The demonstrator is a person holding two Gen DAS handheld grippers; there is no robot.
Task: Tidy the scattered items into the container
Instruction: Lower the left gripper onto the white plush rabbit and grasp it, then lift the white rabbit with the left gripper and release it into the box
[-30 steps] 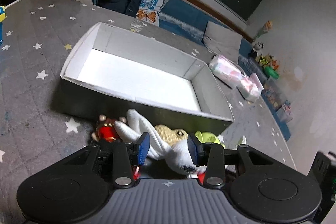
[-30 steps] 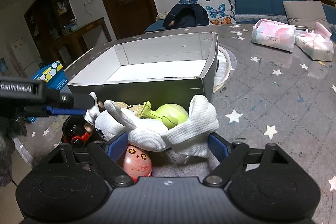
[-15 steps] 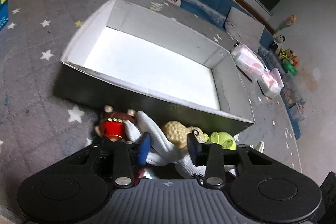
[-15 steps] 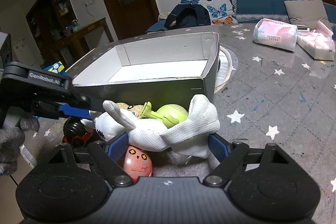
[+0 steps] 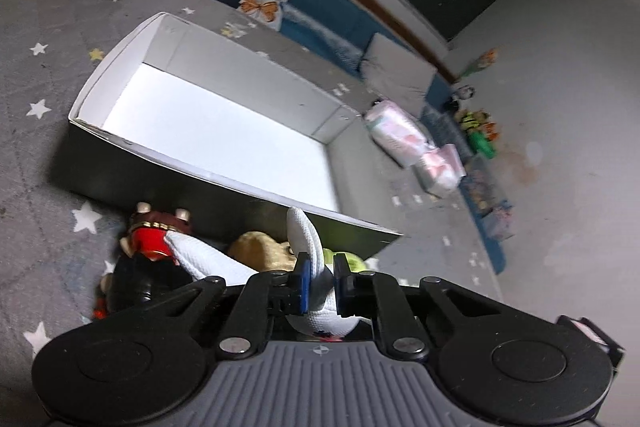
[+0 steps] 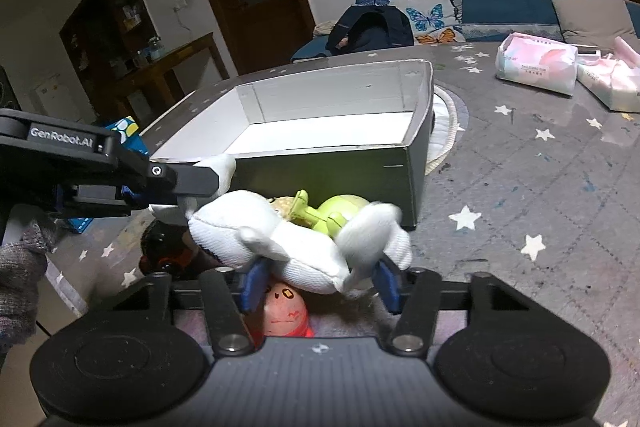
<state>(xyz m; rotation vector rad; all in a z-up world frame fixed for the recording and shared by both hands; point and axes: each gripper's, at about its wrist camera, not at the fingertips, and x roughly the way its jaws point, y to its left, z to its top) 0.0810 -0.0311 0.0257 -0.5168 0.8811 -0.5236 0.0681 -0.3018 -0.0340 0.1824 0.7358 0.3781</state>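
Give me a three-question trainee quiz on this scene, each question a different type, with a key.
1. True or false: the box already holds toys.
2. What are the left gripper jaws pinching? A) white sock B) green toy C) tissue pack
3. Fill in: the toys lie ____ the box, against its dark side.

Key:
1. False, its white floor is bare.
2. A.
3. Outside. The right gripper jaws are closing, with the sock between them.
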